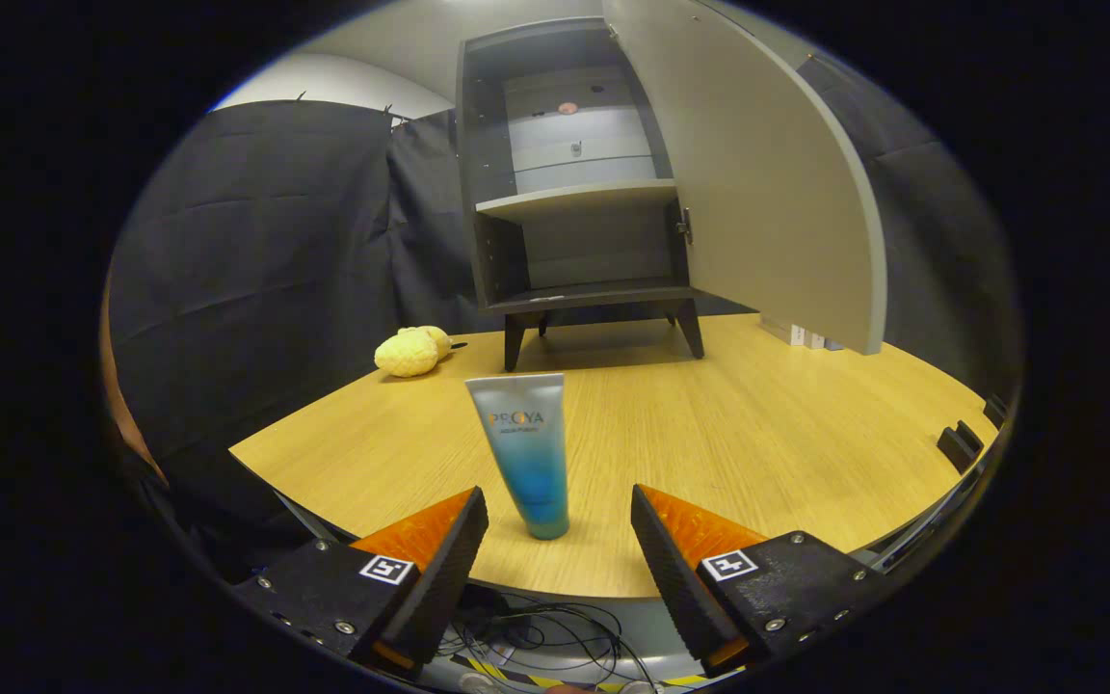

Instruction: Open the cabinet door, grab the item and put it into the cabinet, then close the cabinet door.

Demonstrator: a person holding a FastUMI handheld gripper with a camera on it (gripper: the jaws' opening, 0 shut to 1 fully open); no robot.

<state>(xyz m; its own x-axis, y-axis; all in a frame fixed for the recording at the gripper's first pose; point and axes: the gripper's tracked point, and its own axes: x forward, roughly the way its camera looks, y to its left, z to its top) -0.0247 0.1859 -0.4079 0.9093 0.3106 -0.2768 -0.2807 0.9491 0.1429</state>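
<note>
Tongs gape wide, gripping nothing; tube stands inverted on its cap between them near the worktop edge. Risk: an off-centre finger topples it. Cabinet door already open.

The wooden worktop carried a tube standing cap-down near its front edge. Farther back a cabinet stood on dark legs, its door swung open. A yellow plush toy lay left of the cabinet. Small black items sat at the right edge.

The jaws were spread apart, the tube just ahead between them, untouched.
</note>
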